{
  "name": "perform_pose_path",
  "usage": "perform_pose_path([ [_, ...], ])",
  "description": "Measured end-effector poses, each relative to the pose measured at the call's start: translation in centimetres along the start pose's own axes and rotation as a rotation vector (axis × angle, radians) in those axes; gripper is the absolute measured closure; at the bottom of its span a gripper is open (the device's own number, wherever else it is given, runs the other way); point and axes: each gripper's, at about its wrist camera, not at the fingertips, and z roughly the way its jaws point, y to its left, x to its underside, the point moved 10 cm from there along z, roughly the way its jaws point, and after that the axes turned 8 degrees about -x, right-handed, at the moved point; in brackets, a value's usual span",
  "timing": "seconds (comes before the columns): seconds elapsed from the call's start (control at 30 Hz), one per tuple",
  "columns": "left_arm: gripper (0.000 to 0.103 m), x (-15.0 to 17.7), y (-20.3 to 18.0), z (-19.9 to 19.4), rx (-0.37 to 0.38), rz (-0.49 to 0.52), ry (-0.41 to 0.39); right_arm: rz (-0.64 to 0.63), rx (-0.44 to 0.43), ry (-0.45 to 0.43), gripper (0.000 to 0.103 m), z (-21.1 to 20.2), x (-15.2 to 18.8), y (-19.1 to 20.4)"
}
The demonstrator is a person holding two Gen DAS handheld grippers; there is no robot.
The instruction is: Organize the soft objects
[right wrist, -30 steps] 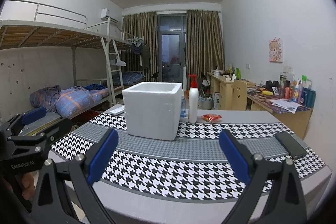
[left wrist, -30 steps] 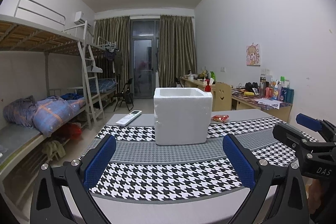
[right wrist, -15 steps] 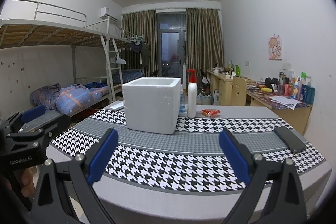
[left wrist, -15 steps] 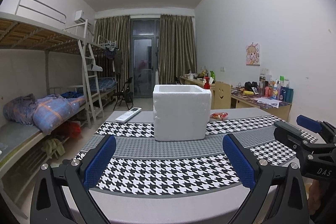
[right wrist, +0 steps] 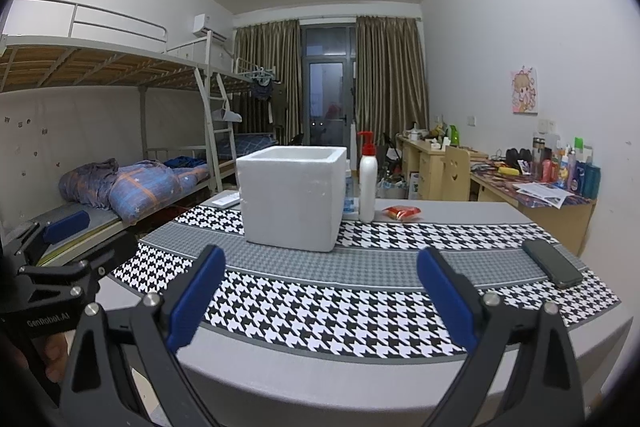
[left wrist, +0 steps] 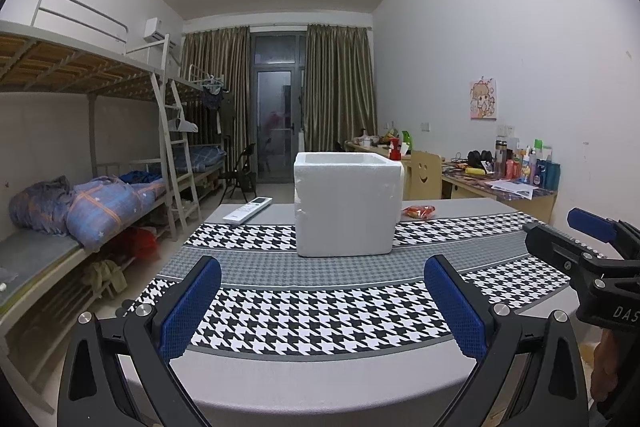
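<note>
Foam box (left wrist: 347, 203) beyond spread hand-held grippers (left wrist: 322, 303)

The left gripper (left wrist: 322, 301) filled the bottom of the frame, its blue-padded fingers (left wrist: 188, 311) spread wide and holding nothing, above the near edge of a grey table (left wrist: 320, 387). A houndstooth cloth (left wrist: 320, 311) lay across the table. At the centre of the frame a white foam box (left wrist: 346, 205) stood upright on the cloth, open at the top. A white remote control (left wrist: 248, 210) lay to its left, a red snack packet (left wrist: 419, 212) just to its right. The right gripper (left wrist: 592, 251) showed at the right edge.
</note>
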Motion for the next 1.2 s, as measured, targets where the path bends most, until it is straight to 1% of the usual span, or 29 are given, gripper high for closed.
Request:
perform_pose_path([
  [0.3,0.001,0.1,-0.4,-0.3,-0.004,0.003,0.001,0.004,-0.001,0.002,0.005,-0.4,0.5,-0.2],
  [0.47,0.001,0.3,-0.8,-1.1,-0.007,0.005,-0.009,0.009,0.000,-0.005,0.005,-0.9,0.6,-0.3],
  [1.0,0.001,0.9,-0.7,-3.1,-0.020,0.004,-0.020,0.008,-0.004,-0.015,0.005,-2.5,1.6,0.3],
  [1.2,0.001,0.9,-0.6,-3.3,-0.022,0.000,-0.022,0.006,-0.008,-0.022,0.005,-2.6,1.6,0.4],
])
